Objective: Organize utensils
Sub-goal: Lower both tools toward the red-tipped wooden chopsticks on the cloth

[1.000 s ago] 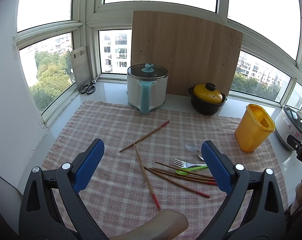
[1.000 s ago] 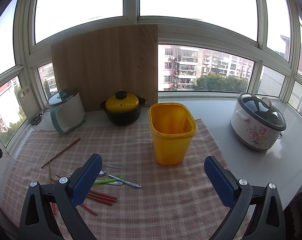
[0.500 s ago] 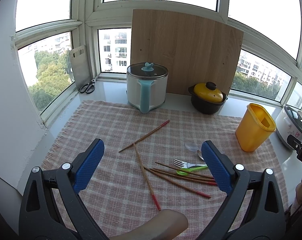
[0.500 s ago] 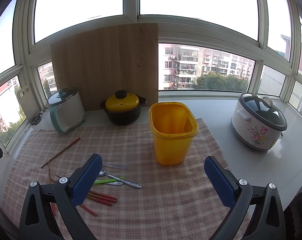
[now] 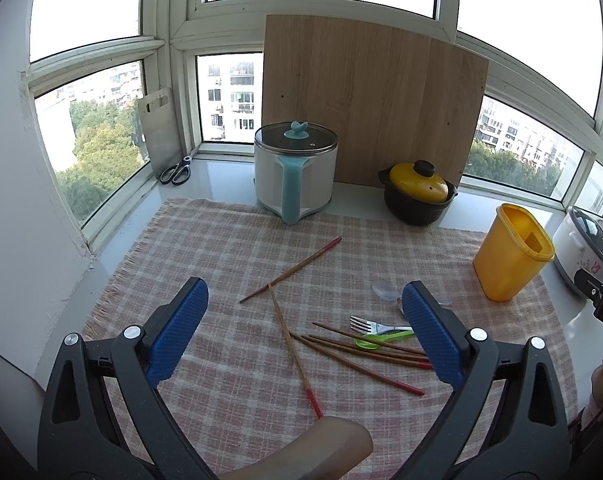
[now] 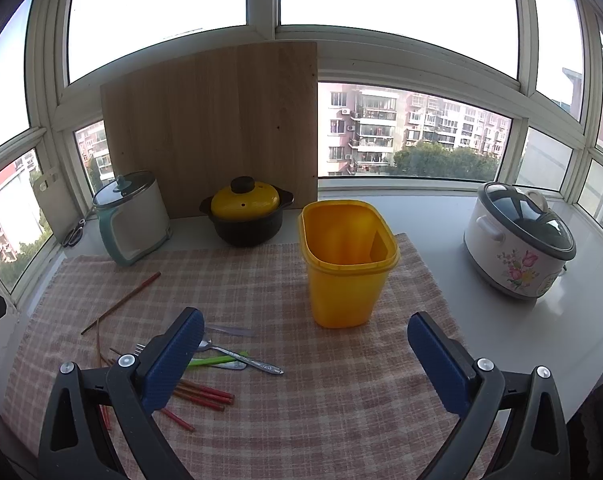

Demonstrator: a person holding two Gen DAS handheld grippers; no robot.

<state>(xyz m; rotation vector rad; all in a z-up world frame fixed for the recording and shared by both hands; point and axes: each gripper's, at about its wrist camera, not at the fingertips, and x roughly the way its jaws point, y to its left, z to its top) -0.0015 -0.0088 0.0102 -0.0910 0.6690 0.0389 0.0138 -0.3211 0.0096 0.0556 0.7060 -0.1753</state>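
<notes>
A: Your left claw [image 5: 303,334] is spread wide, blue pads apart, nothing between them, hovering over the checked cloth [image 5: 221,248] on the surface.

B: And the other one?

A: Your right claw [image 6: 305,360] is spread just as wide and empty too. The yellow bin [image 6: 347,264] stands upright just ahead of it, between its two pads and slightly beyond them.

B: Where are your utensils?

A: Under and ahead of your left claw. One long chopstick [image 5: 294,354] runs between the pads toward you, its red tip nearest. Another chopstick [image 5: 291,270] lies farther ahead, angled up to the right. A bundle of chopsticks [image 5: 365,354] sits against the left claw's right pad, with the fork [image 5: 375,325] and green spoon [image 5: 381,338] lying across it.

B: From your right claw?

A: The same pile lies by its left pad; a metal spoon [image 6: 241,358] stretches out to the right of that pad, well short of the bin.
</notes>
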